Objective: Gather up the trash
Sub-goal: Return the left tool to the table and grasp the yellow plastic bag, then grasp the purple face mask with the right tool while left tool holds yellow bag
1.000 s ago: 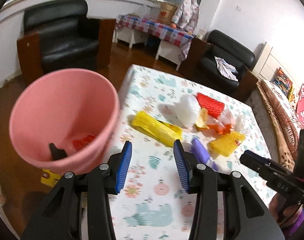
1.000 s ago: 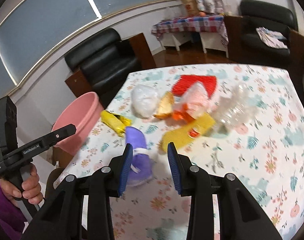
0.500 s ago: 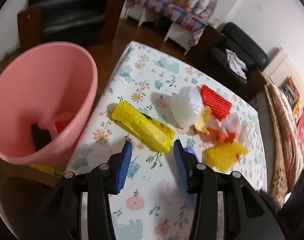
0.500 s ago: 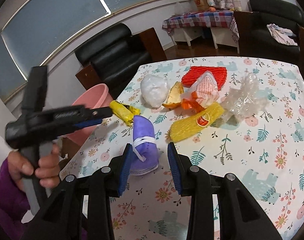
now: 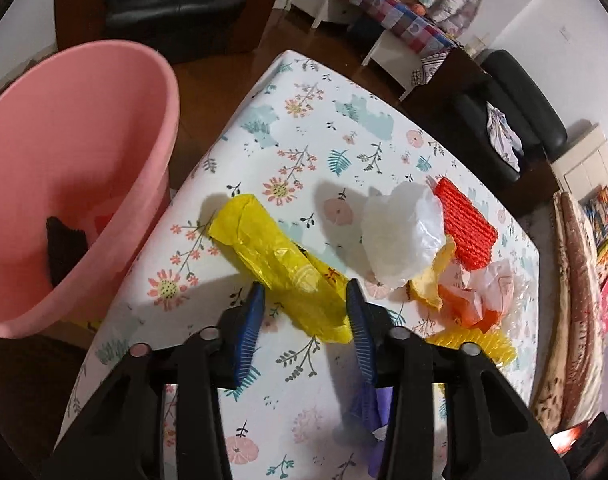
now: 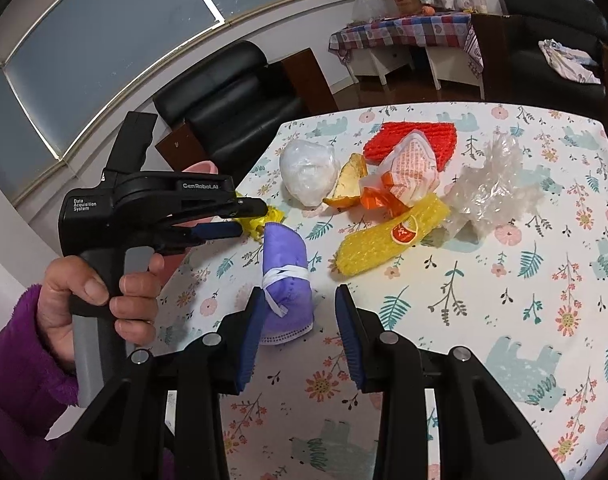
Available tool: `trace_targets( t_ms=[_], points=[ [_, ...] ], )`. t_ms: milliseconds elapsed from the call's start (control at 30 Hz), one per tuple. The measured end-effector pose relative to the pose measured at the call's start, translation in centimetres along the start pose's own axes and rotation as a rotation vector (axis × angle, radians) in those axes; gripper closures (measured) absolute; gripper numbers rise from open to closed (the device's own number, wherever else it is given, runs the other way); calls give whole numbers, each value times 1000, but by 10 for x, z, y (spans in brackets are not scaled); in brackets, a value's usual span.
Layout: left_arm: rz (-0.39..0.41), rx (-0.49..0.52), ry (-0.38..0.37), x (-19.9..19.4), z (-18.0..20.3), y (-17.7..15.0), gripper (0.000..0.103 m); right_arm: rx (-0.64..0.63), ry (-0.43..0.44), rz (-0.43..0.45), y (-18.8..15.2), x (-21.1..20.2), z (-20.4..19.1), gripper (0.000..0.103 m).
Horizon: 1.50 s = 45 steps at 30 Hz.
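A crumpled yellow plastic bag (image 5: 280, 264) lies on the floral table (image 5: 328, 128), near its left edge. My left gripper (image 5: 304, 292) points down over the bag's near end; its jaws are closing around it, with tablecloth still showing beside the left pad. The right wrist view shows the same left gripper (image 6: 252, 220) in a hand with a purple sleeve. My right gripper (image 6: 300, 296) is open around the near end of a purple face mask (image 6: 286, 272), with a gap at the right pad. A pink bucket (image 5: 104, 120) stands beside the table on the left.
More trash lies beyond: a white plastic bag (image 5: 400, 232), red foam net (image 5: 464, 228), orange peel (image 5: 428, 280), orange-white wrapper (image 5: 480, 292), yellow foam net (image 6: 388, 236), clear plastic (image 6: 492, 188). The bucket holds a black item (image 5: 64, 244). Black armchairs stand behind.
My left gripper has swung from the bucket's side over the table and come down around the yellow bag, its jaws narrower. The right gripper has barely moved over the purple mask.
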<state>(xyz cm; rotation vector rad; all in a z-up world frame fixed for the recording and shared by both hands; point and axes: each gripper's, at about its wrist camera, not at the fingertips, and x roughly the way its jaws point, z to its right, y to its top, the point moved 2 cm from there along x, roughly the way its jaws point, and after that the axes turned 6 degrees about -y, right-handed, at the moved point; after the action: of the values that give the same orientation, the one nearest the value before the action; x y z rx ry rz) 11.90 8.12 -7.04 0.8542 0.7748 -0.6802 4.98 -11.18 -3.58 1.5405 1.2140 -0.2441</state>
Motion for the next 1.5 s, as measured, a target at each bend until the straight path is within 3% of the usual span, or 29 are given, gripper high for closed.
trace_targets(
  t_ms=[67,233,767,1067,1500],
  points=[
    [9,29,8,0,3,-1,86,-1,6,-8,0,2,-1,67],
    [49,93,10,-7,8,-4,100,-1,16,-31,-1,8,-3,64],
    [151,262,-16,-61,2,-36,101,-55,-19,-100,-1,33,-23,62],
    [176,259,-43,-78,-9,-47,101,-81,-96,-128,1,55,-29,62],
    [194,244,-80,-86,-22,-56,101,-79,-117,-109,-1,57,-29,67]
  ],
)
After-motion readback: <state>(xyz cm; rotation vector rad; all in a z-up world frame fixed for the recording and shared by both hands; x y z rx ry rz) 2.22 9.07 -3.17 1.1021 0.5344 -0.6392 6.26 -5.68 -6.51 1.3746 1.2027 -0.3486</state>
